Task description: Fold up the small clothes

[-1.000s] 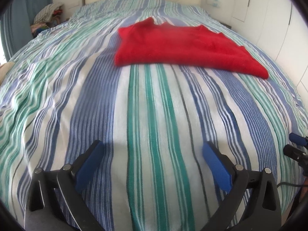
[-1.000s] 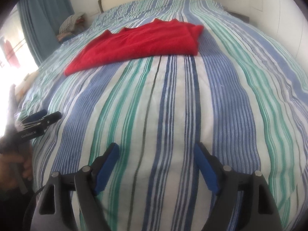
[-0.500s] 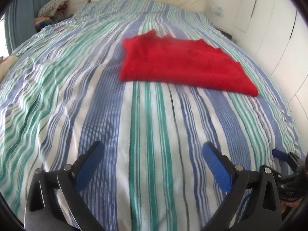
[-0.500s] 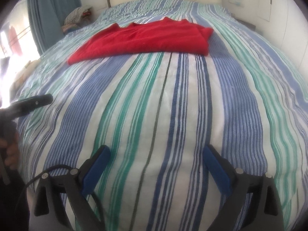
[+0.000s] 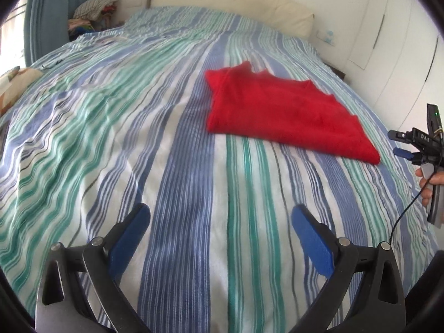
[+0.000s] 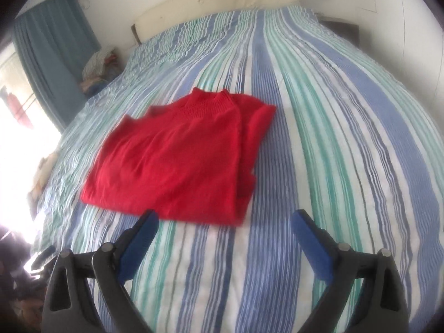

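A red knit sweater (image 5: 280, 111) lies flat on the striped bedspread (image 5: 138, 138), folded lengthwise, collar toward the headboard. It also shows in the right wrist view (image 6: 177, 155). My left gripper (image 5: 220, 216) is open and empty, well short of the sweater over bare bedspread. My right gripper (image 6: 224, 222) is open and empty, just short of the sweater's near hem. The right gripper also shows at the right edge of the left wrist view (image 5: 416, 145), held in a hand.
A cream headboard (image 5: 230, 5) closes the far end of the bed. A pile of clothes (image 5: 94, 14) sits at the far left by a blue curtain (image 6: 52, 55). White wardrobe doors (image 5: 402, 41) stand on the right. A patterned cushion (image 5: 14, 83) lies at the left edge.
Both grippers have risen and moved forward toward the sweater. The right gripper now stands much closer to its near hem. Both stayed open.
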The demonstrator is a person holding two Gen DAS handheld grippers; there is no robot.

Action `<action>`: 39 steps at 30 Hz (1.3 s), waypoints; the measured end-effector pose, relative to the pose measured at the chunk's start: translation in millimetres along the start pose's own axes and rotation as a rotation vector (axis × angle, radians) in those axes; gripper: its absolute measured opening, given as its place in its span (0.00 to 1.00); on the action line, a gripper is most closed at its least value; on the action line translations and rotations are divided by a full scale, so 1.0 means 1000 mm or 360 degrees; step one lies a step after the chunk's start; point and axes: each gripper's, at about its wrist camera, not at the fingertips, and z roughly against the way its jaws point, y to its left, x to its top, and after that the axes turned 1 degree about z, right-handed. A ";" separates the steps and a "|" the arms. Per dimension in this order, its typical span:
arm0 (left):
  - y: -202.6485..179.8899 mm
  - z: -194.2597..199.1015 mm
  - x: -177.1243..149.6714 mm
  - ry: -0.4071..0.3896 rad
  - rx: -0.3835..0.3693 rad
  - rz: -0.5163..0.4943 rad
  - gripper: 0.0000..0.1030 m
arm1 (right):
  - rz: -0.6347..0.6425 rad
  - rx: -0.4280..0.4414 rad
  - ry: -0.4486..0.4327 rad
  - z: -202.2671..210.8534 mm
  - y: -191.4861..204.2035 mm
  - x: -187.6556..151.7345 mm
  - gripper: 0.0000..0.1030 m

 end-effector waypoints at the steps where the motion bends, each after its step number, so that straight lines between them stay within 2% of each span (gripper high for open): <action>1: -0.001 -0.001 0.001 -0.0012 0.0011 -0.0014 0.99 | -0.0031 0.0008 0.0012 -0.008 -0.006 0.009 0.93; 4: 0.002 -0.006 -0.001 0.0014 0.0028 -0.0015 0.99 | -0.0120 0.0051 0.0055 -0.034 -0.024 0.032 0.93; 7: 0.007 -0.013 -0.003 0.0054 0.0028 0.0024 0.99 | -0.0297 0.0127 0.0101 -0.062 -0.042 0.050 0.93; 11: 0.010 -0.019 -0.003 0.0070 0.0039 0.0042 0.99 | -0.0480 0.0202 0.0113 -0.094 -0.052 0.063 0.90; 13: 0.011 -0.023 -0.003 0.0093 0.0042 0.0050 0.99 | -0.0506 0.0235 0.0173 -0.114 -0.047 0.064 0.80; 14: 0.012 -0.023 -0.003 0.0101 0.0042 0.0056 0.99 | -0.0480 0.0222 0.0209 -0.122 -0.042 0.065 0.63; 15: 0.012 -0.024 -0.002 0.0104 0.0041 0.0064 0.99 | -0.0435 0.0174 0.0234 -0.127 -0.035 0.067 0.26; 16: 0.013 -0.023 -0.002 0.0099 0.0037 0.0072 0.99 | -0.0391 0.0153 0.0261 -0.129 -0.026 0.070 0.08; 19: 0.018 -0.018 0.002 0.0070 0.0021 0.0112 0.99 | -0.0246 0.0096 0.0235 -0.114 0.008 0.088 0.09; 25: 0.035 -0.010 0.011 0.0027 0.0011 0.0223 0.99 | 0.0029 0.0319 0.0159 -0.084 0.121 0.135 0.09; 28: 0.046 -0.005 0.012 -0.0001 0.0020 0.0271 0.99 | 0.0151 0.0411 0.0199 -0.098 0.185 0.145 0.09; 32: 0.061 0.000 0.012 -0.0021 0.0072 0.0325 0.99 | 0.0286 0.0408 0.0257 -0.144 0.258 0.128 0.11; 34: 0.069 0.001 0.011 -0.0021 0.0086 0.0367 0.99 | 0.0288 0.0486 0.0354 -0.170 0.278 0.113 0.21; 35: 0.073 0.001 0.011 -0.0020 0.0090 0.0389 0.99 | 0.0263 0.0568 0.0433 -0.182 0.284 0.105 0.38; 36: 0.076 0.001 0.010 -0.0021 0.0092 0.0409 0.99 | 0.0238 0.0646 0.0513 -0.189 0.289 0.098 0.51; 37: 0.079 0.000 0.010 -0.0021 0.0092 0.0429 0.98 | 0.0216 0.0733 0.0553 -0.189 0.293 0.093 0.51; 39: 0.084 -0.001 0.011 -0.0023 0.0080 0.0465 0.98 | 0.0229 0.0885 0.0514 -0.170 0.293 0.090 0.52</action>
